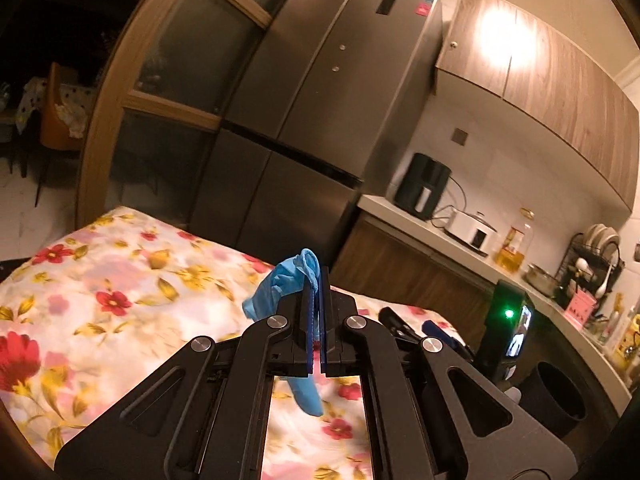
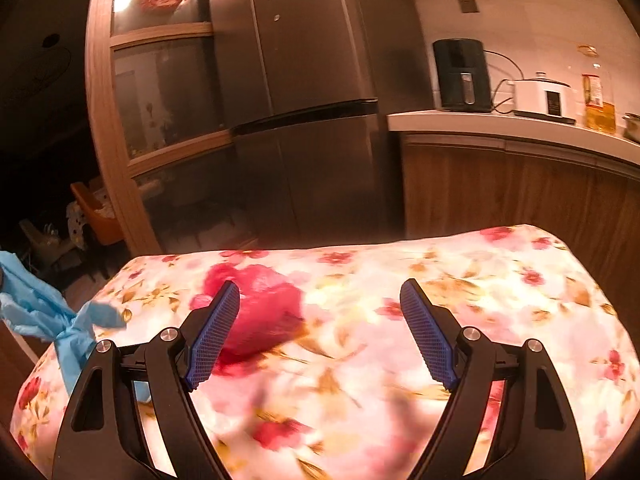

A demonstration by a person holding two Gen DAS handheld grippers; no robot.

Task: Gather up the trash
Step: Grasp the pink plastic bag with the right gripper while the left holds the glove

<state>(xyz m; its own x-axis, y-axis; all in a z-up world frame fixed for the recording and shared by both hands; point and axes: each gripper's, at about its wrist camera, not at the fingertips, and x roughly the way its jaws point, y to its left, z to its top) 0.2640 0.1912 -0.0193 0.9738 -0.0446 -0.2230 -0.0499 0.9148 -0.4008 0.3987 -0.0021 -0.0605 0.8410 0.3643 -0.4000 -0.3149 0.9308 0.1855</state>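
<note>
Blue latex fills the middle of the left wrist view: the left gripper (image 1: 316, 312) is clamped tight on a crumpled blue glove (image 1: 288, 280), pads pressed together with the glove bunched above and to the left of the tips and one finger of it dangling below the jaws. It hangs lifted above the floral cloth (image 1: 100, 280) covering the table. Behind stands the grey fridge (image 1: 320, 80), and to the right a counter (image 1: 440, 232) carries a dark air fryer (image 1: 424, 184), a white cooker (image 1: 472, 230) and an oil bottle (image 1: 514, 244). Over to the right wrist view: the right gripper (image 2: 320, 328) is spread wide and holds nothing, its blue pads (image 2: 214, 332) well apart above the floral cloth. A red plastic bag (image 2: 260, 312) lies on the cloth just beyond the left pad, blurred. The blue glove shows at the far left edge, off the table's corner.
</note>
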